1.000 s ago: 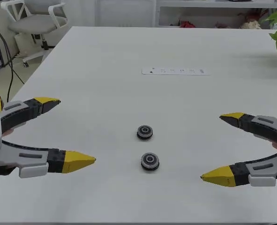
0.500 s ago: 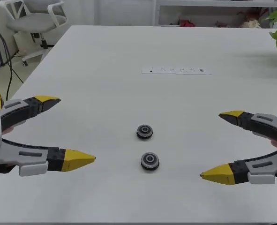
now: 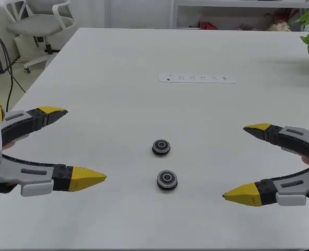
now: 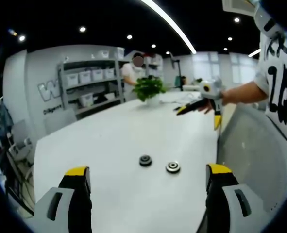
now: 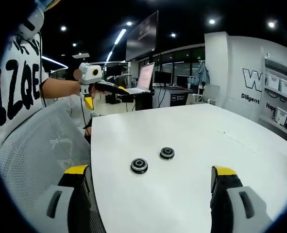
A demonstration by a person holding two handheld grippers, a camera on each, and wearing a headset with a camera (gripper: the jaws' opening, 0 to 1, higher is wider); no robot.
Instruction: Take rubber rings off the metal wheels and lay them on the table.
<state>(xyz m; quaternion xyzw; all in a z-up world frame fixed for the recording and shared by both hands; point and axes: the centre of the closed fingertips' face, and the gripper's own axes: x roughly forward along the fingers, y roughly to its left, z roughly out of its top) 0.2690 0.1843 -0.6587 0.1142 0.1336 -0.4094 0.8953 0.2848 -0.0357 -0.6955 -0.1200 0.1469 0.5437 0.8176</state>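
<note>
We see the left gripper (image 3: pixel 85 145) well to the left of the near metal wheel (image 3: pixel 167 179), its jaws spread wide and empty. Just beyond that wheel lies a second metal wheel (image 3: pixel 161 147), both flat on the white table (image 3: pixel 144 63) and wearing dark rubber rings (image 3: pixel 159 181). Well to the near wheel's right, the right gripper (image 3: pixel 234 162) is spread wide too, holding nothing.

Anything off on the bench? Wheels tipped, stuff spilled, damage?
Nothing stands out. The far wheel and the near wheel lie flat on the table, apart from each other, with no visible damage. The left gripper and the right gripper hover open on either side, touching nothing.
</note>
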